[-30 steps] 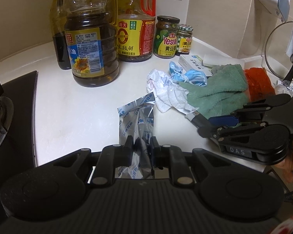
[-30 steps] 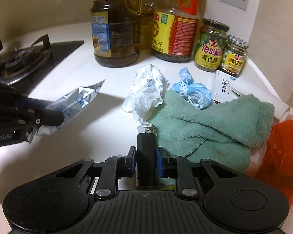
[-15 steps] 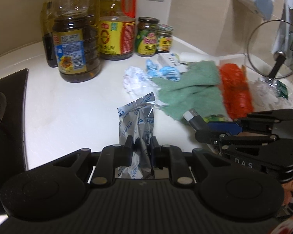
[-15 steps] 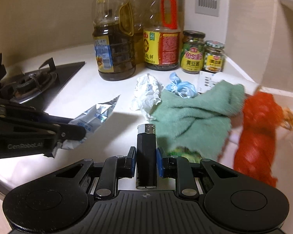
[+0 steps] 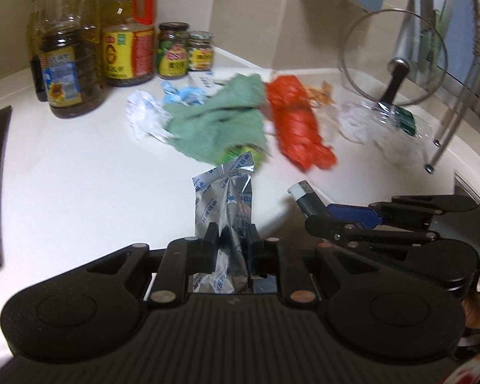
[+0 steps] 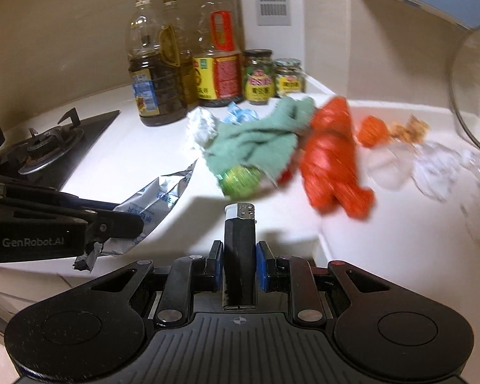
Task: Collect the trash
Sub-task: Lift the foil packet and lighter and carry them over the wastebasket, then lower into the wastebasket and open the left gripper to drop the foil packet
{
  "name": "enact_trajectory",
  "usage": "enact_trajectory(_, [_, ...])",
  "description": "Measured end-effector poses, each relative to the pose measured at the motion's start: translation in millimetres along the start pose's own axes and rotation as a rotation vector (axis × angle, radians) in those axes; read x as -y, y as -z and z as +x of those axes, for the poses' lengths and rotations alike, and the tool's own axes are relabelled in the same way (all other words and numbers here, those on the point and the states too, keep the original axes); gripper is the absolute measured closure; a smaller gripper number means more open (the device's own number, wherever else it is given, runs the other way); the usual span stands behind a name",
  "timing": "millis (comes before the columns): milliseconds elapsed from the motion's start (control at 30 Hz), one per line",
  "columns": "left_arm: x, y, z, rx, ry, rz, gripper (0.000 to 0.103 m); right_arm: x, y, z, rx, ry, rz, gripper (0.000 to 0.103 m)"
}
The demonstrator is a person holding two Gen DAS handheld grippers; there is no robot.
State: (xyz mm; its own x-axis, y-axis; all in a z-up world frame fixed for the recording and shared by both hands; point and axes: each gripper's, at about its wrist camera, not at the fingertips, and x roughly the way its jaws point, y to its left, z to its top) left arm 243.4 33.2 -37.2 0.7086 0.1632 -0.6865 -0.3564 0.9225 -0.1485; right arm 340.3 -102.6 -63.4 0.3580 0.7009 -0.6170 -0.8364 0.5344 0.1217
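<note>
Two hand-held grippers hover side by side at the near edge of a white kitchen counter [image 5: 64, 172], each already loaded. Held by the left gripper [image 5: 229, 240], its fingers closed narrow, is a crumpled silver foil wrapper [image 5: 224, 201] printed with small blue characters too fine to read; the wrapper's long axis runs straight ahead of the fingers, its torn top pointing toward the pile. The right gripper [image 6: 239, 257], blue pads pressed inward, clamps a black lighter [image 6: 239, 249] with a silver cap, standing along the finger line and pointing forward. Its side reads "GenRobot.AI" on the left tool as seen from the right wrist.

Remaining trash lies ahead of both grippers and well apart from them: a crumpled white paper [image 5: 144, 115], a blue scrap [image 5: 184, 94], a green cloth [image 5: 220, 121] partly covering a green packet [image 6: 240, 177], an orange net bag [image 5: 296, 128], and clear plastic [image 5: 377, 124] off to the right. The pile sits more directly ahead of the right gripper, though neither can take more until its load is dropped; no bin is visible.

Behind stand oil bottles [image 5: 68, 60] with a sunflower label and jars [image 5: 173, 51] whose yellow labels seem to begin "Yes"; other writing is blurred
</note>
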Motion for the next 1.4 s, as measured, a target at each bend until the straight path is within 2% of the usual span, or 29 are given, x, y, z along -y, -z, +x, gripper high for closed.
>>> enact_trajectory(267, [36, 37, -7, -0.049, 0.073, -0.018, 0.088, 19, 44, -29, -0.034, 0.035, 0.032, 0.081])
enact_trajectory(500, [47, 69, 22, -0.168, 0.132, 0.032, 0.088, 17, 85, -29, -0.114, 0.093, 0.08, 0.081])
enact_trajectory(800, [24, 103, 87, -0.285, 0.127, 0.055, 0.088, 7, 133, 10, -0.227, 0.15, 0.094, 0.081])
enact_trajectory(1100, [3, 143, 153, -0.384, 0.086, 0.018, 0.088, 23, 171, 68, -0.296, 0.177, 0.132, 0.081])
enact_trajectory(1400, [-1, 164, 194, -0.447, 0.059, 0.027, 0.088, 34, 197, 103, -0.382, 0.179, 0.177, 0.081])
